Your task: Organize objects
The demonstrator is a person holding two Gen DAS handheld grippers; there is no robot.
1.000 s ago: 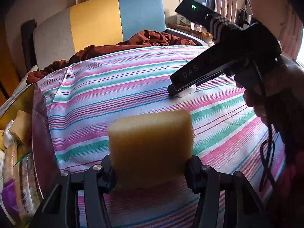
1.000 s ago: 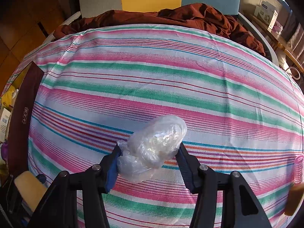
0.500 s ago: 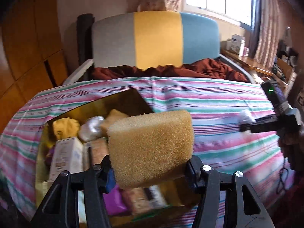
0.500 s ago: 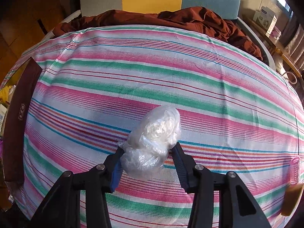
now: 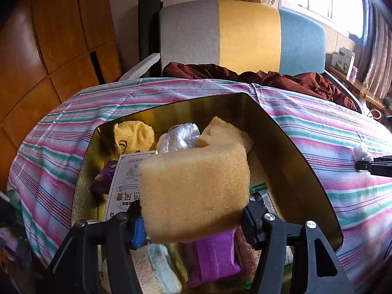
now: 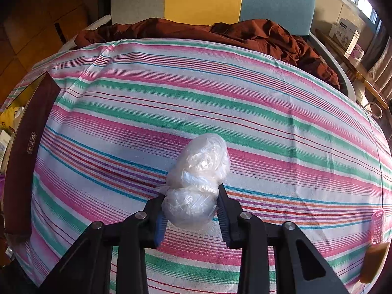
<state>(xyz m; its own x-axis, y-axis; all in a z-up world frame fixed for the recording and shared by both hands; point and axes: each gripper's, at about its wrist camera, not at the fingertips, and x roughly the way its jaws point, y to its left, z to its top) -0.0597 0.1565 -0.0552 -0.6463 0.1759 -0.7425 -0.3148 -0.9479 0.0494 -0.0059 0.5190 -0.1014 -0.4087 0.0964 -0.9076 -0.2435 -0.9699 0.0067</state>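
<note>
My left gripper [image 5: 192,223] is shut on a yellow sponge [image 5: 194,192] and holds it above an open gold-lined box [image 5: 294,161] on the striped cloth. The box holds another sponge [image 5: 225,133], a clear plastic bag ball [image 5: 180,137], a yellow towel [image 5: 133,134], a white carton [image 5: 125,183] and purple packets [image 5: 215,257]. My right gripper [image 6: 192,216] is shut on a wadded clear plastic bag [image 6: 199,181] just above the cloth. It also shows in the left wrist view [image 5: 362,164], right of the box.
The box's dark red wall [image 6: 24,152] stands at the left in the right wrist view. A brown blanket [image 6: 220,34] lies at the table's far edge before a grey, yellow and blue chair [image 5: 247,34]. A pink comb [image 6: 377,223] lies at the right.
My left gripper has swung left with the sponge, from over bare cloth to over the open box. My right gripper has kept the plastic bag and shifted slightly.
</note>
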